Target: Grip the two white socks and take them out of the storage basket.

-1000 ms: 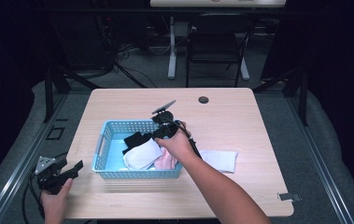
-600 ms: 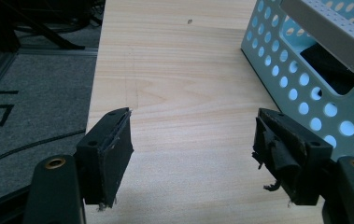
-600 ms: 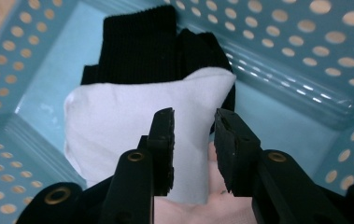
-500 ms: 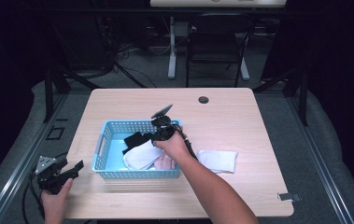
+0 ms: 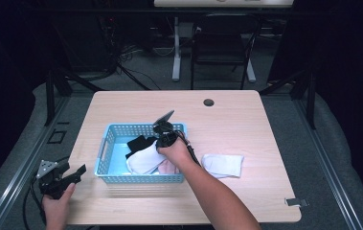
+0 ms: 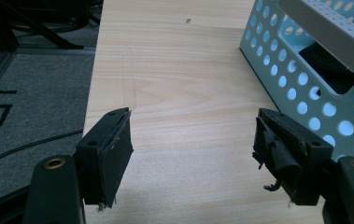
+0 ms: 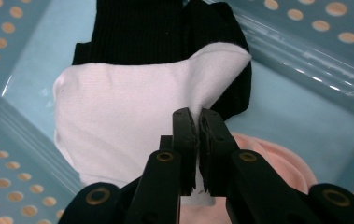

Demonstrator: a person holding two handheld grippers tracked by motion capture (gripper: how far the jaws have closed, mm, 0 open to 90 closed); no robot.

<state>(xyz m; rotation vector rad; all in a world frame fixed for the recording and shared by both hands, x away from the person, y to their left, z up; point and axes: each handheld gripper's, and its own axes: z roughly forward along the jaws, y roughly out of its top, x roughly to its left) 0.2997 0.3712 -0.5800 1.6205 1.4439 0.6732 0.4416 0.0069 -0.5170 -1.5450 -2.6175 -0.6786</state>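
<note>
White soft cotton sock (image 7: 118, 126) lies in perforated light-blue plastic basket (image 5: 117, 130) atop black ribbed sock (image 7: 142, 32). Your right tool (image 7: 196, 116), jaws just closing, pinches its edge; thin bite may slip when lifted. Left tool (image 6: 193, 135) gapes over desk (image 6: 179, 70), empty.

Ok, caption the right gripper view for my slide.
Right tongs pinch a white sock inside the blue basket, above black and pink socks.

A blue basket (image 5: 141, 177) and a white cloth (image 5: 223, 165) are being carried directly by the wooden counter (image 5: 265, 129), the cloth lying just beside the basket. A dark round grommet (image 5: 209, 102) is being shown near the far edge.
</note>
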